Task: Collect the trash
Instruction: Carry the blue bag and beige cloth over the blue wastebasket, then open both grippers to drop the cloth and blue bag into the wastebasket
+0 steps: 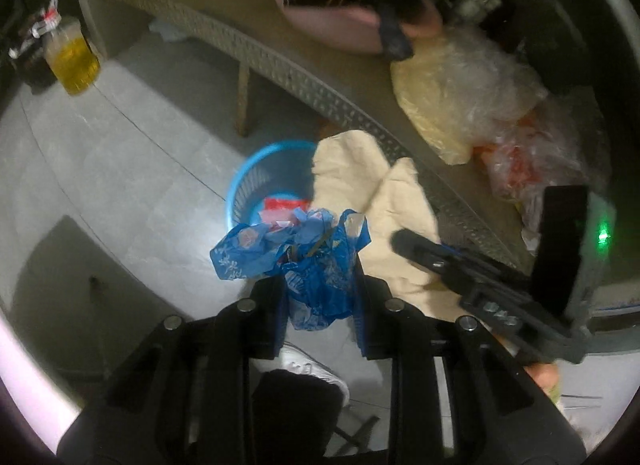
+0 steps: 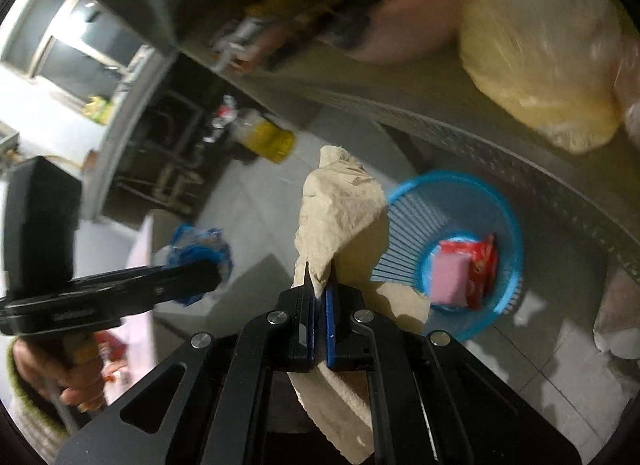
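Note:
My left gripper point(image 1: 320, 281) is shut on a crumpled blue plastic bag point(image 1: 304, 261), held above the floor just short of a blue slatted trash basket point(image 1: 256, 181). My right gripper point(image 2: 320, 285) is shut on a beige crumpled paper point(image 2: 340, 205) that hangs over and below its fingers. In the right wrist view the blue basket point(image 2: 508, 225) stands on the floor to the right, with a red wrapper point(image 2: 480, 261) and a pink packet point(image 2: 448, 277) inside. The left gripper point(image 2: 208, 277) with the blue bag point(image 2: 200, 249) shows at the left, a hand around its handle.
A woven bench point(image 1: 280, 65) runs along the back, loaded with a pale yellow plastic bag point(image 1: 452, 97), a pink item point(image 1: 340, 25) and other bags. A bottle of yellow liquid point(image 1: 74, 57) stands on the tiled floor at left. A white shoe point(image 1: 312, 369) is below the left gripper.

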Available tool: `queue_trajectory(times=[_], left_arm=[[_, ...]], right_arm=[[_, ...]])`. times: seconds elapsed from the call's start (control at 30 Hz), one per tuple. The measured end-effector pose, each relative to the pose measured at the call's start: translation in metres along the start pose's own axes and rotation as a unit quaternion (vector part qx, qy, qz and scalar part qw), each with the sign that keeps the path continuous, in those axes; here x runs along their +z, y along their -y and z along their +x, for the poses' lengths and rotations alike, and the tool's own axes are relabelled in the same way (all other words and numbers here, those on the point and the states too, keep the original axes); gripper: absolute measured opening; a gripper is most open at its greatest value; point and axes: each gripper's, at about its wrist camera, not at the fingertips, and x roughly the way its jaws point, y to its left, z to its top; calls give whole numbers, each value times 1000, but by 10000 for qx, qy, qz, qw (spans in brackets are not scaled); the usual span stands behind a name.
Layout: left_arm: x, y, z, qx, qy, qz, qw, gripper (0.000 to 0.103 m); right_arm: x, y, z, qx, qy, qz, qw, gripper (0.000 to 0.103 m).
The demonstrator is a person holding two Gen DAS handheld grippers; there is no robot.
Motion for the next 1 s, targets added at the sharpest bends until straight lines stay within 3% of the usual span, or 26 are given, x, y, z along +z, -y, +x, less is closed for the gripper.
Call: queue_trajectory(times=[0.2,0.23,0.3,0.33,0.4,0.43,0.7,1.0], left_arm=[[21,-11,44,-298,-273,-464,9981,26],[24,-10,49,-313,-277,-496,9979,28],[30,-8,57,-278,-239,-581,9976,43],[33,-8,58,-242,-201,-621,9976,47],[35,-6,56,-247,-128,-652,9975,53],[35,-4,55,-234,-93,-649,9976,54],[28,12,20,-47,374,-309,9988,64],[-8,21,-63,126,1124,-10,9936,69]], right_arm=[[7,37,58,-428,-235,131,9987,5],[6,40,63,-466,-260,144,9985,6],[7,50,78,-545,-335,157,9978,8],[7,56,85,-601,-355,169,9974,12],[5,64,94,-745,-329,195,9965,45],[4,68,96,-812,-269,189,9962,49],[-4,80,80,-933,30,285,9952,53],[-29,28,33,-1053,253,-403,9933,53]])
